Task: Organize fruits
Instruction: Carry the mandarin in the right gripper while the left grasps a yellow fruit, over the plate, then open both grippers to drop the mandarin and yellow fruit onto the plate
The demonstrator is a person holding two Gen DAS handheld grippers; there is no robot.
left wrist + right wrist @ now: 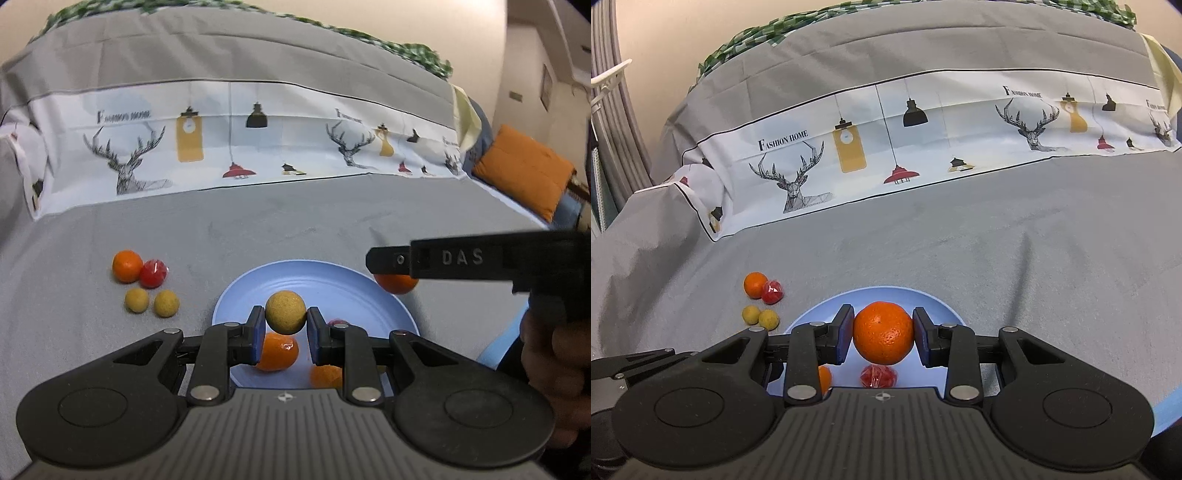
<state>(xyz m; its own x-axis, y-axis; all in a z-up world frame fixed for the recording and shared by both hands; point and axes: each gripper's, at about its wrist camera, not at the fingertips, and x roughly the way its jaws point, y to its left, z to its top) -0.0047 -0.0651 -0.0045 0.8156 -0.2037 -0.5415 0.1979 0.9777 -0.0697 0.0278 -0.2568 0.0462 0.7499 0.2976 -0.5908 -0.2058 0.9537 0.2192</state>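
Observation:
My left gripper [285, 323] is shut on a yellow-brown round fruit [285, 312] and holds it above the light blue plate [332, 284]. On the plate under it lie two oranges [277, 350] and a red fruit, mostly hidden. My right gripper [882, 334] is shut on an orange [883, 332] above the same plate [938, 301], where a red wrapped fruit [878, 376] and part of an orange [824, 378] show. The right gripper also shows from the side in the left wrist view [380, 260], with its orange [395, 284] below the finger.
Left of the plate on the grey cloth lie an orange [127, 266], a red wrapped fruit [153, 273] and two yellow-brown fruits [151, 302]. A printed white fabric band [229, 140] runs behind. An orange cushion [524, 170] lies at the far right.

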